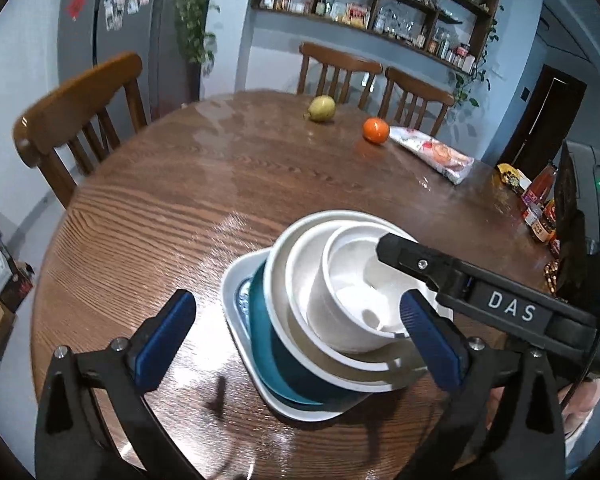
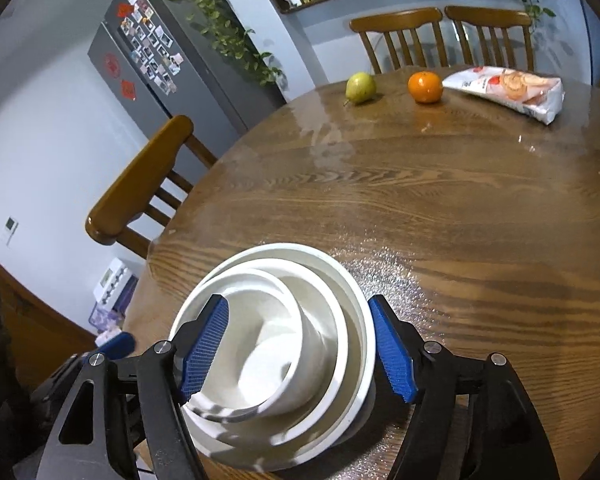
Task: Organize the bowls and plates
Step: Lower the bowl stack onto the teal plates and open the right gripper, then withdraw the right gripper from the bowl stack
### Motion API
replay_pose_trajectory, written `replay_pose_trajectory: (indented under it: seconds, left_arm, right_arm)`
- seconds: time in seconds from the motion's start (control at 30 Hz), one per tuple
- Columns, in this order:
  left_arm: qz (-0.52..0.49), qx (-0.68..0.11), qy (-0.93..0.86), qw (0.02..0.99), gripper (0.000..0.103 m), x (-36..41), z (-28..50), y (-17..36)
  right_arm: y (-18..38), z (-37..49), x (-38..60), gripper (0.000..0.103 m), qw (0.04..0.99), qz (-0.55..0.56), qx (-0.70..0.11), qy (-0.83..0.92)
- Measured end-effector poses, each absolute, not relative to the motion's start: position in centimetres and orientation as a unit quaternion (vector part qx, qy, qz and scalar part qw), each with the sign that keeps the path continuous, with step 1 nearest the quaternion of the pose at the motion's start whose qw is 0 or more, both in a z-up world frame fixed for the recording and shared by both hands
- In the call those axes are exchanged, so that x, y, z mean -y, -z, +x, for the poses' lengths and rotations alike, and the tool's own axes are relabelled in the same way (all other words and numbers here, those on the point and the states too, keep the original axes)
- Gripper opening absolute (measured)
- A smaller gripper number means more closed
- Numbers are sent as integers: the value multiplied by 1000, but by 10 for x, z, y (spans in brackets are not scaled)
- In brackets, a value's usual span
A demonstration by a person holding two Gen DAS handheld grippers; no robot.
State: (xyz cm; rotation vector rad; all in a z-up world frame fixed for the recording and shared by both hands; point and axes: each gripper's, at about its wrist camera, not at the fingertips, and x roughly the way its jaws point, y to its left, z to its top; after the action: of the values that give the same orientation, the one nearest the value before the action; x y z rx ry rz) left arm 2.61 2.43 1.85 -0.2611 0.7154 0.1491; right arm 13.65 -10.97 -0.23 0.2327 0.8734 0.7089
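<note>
White bowls (image 1: 340, 292) are sitting nested on a teal dish and a white plate (image 1: 236, 320). The left gripper (image 1: 296, 340) is gaping wide around the stack; the right gripper (image 2: 300, 356) is straddling the bowls, pads apart

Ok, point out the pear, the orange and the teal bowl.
pear (image 2: 360, 86), right wrist view, middle of its body
orange (image 2: 425, 87), right wrist view, its front
teal bowl (image 1: 265, 330), left wrist view, outer wall

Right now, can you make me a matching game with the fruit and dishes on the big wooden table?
Things:
1. round orange fruit
2. yellow-green pear
3. small white ceramic bowl
4. teal ceramic dish

Places:
A. top of the dish stack
B. under the white bowls, on the pale square plate
C. next to the printed snack bag
D. far side of the table, nearest the left chair

Pairs: 1-C, 2-D, 3-A, 4-B
</note>
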Motion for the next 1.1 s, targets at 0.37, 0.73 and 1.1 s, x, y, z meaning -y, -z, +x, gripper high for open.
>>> replay_pose_trajectory:
  seconds: [0.37, 0.73, 1.1]
  left_arm:
    - [-92, -340, -90, 931, 102, -21, 9, -16]
    - [-95, -356, -89, 925, 102, -24, -3, -6]
    - [-97, -370, -91, 919, 102, -24, -11, 1]
  right_arm:
    - [-14, 113, 115, 91, 876, 81, -347, -325]
    - [-8, 97, 122, 99, 890, 70, -316, -323]
    - [-17, 79, 135, 100, 899, 50, -288, -325]
